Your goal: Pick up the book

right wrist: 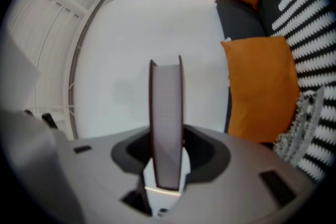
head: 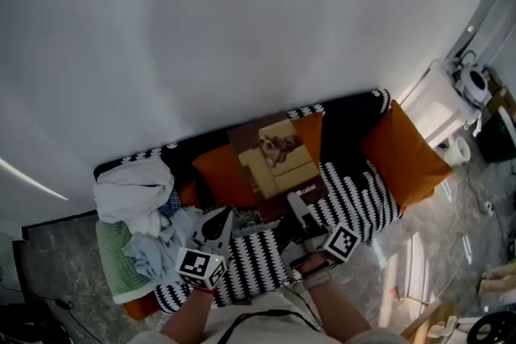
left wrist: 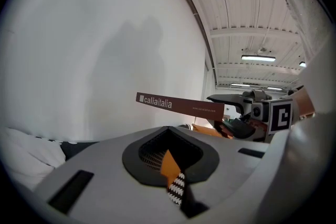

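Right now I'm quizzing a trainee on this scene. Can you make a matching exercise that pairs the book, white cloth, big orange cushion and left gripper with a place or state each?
Things:
1 book
2 white cloth
3 big orange cushion
4 left gripper

Places or states:
A at the right end of the sofa
B holding nothing
C clamped in the right gripper
D heaped at the sofa's left end

Pairs: 1-C, 2-D, 3-A, 4-B
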### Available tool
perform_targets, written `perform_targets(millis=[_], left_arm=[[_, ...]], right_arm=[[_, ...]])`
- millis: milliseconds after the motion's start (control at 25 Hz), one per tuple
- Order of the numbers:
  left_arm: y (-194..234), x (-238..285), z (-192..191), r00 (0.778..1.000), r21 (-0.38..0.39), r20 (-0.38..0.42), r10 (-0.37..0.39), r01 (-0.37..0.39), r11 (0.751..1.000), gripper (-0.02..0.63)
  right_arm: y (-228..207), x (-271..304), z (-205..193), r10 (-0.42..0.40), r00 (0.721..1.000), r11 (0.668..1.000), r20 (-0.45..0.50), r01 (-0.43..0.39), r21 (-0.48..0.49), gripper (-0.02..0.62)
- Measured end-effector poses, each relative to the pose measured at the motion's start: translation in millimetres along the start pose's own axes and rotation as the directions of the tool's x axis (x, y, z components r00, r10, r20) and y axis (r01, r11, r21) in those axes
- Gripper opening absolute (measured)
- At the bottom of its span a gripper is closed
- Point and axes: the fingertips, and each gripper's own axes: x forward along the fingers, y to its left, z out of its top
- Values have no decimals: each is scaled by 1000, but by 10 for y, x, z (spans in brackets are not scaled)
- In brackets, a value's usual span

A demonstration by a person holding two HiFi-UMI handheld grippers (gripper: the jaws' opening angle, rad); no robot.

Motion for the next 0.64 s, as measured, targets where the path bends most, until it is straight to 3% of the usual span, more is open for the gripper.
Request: perform_targets(millis=[640], left_arm=[[-68, -24, -102, 1000, -5, -13, -12, 12, 1000, 22]], right_arm=[[22, -69, 37, 32, 999, 999, 23, -32, -1, 167]])
